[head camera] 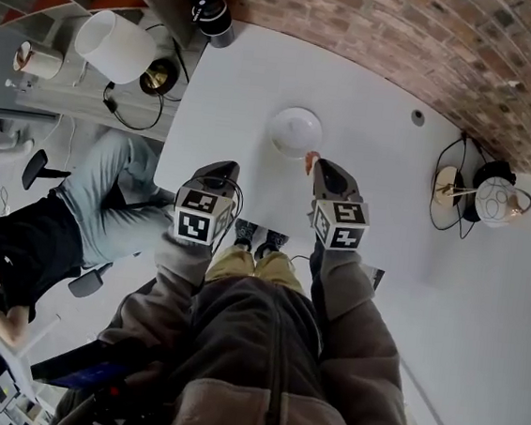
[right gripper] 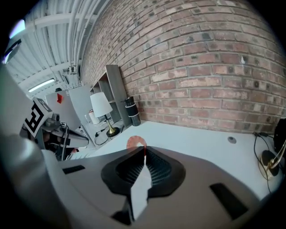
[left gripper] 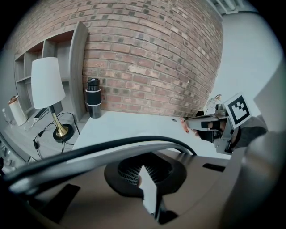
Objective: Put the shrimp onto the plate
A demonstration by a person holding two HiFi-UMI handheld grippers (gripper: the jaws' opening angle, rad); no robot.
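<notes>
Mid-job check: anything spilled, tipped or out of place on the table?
Nothing stands out. The plate sits flat and empty on the table. The shrimp is pinched in the right gripper beside it, and the tumbler stands upright at the far corner.

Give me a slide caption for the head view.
Right gripper holds the shrimp near the white plate; left gripper shut, empty.

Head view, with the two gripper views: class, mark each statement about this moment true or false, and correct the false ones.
1. The right gripper is shut on the shrimp. True.
2. The shrimp lies on the plate. False: it is held in the right gripper's jaws, near the plate's rim.
3. The left gripper grips the plate. False: its jaws are together on nothing.
4. A black tumbler stands on the table by the brick wall. True.
</notes>
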